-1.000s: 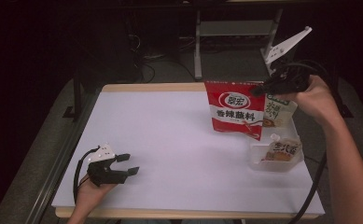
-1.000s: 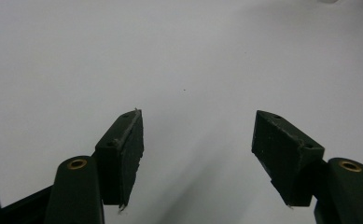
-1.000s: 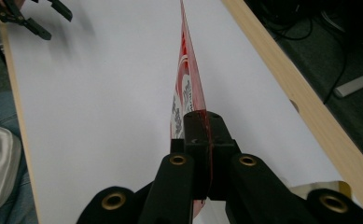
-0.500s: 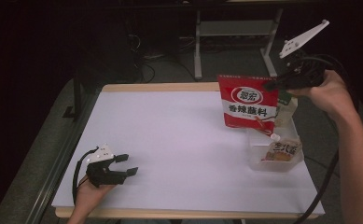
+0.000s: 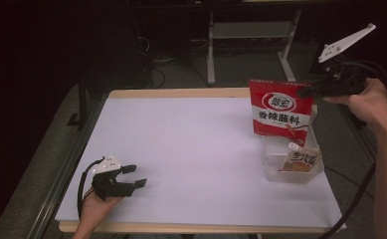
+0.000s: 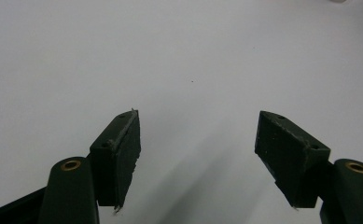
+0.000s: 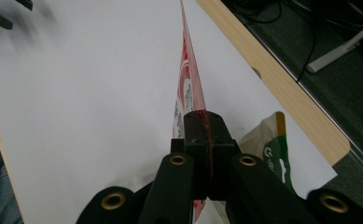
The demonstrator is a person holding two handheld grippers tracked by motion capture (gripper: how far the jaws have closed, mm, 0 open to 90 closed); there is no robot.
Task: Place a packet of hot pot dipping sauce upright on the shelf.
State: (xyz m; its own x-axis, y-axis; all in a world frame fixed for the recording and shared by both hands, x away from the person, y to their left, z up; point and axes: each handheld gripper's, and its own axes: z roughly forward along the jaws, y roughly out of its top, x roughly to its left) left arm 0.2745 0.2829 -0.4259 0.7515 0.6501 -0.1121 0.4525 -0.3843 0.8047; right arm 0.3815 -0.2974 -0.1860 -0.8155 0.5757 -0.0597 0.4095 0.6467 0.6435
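A red seasoning packet point(image 5: 280, 114) with white lettering hangs upright over the table's right side. My right gripper point(image 5: 305, 92) is shut on its top right corner. In the right gripper view the packet point(image 7: 188, 79) runs edge-on, straight out from my closed jaws point(image 7: 206, 121). Its lower edge hangs just above a clear plastic container point(image 5: 268, 159), which holds a smaller spouted pouch point(image 5: 300, 160). My left gripper point(image 5: 136, 177) rests near the front left corner of the table. It is open, with only bare white tabletop between the jaws point(image 6: 198, 154).
A white sheet covers the table point(image 5: 191, 149), which has a wooden edge along the far side. A green and white packet point(image 7: 270, 144) lies beside the container by the right edge. Metal stand legs point(image 5: 211, 45) and cables are on the floor beyond.
My right gripper has carried the red packet to the right, from left of the container to above it. The left gripper has stayed where it was.
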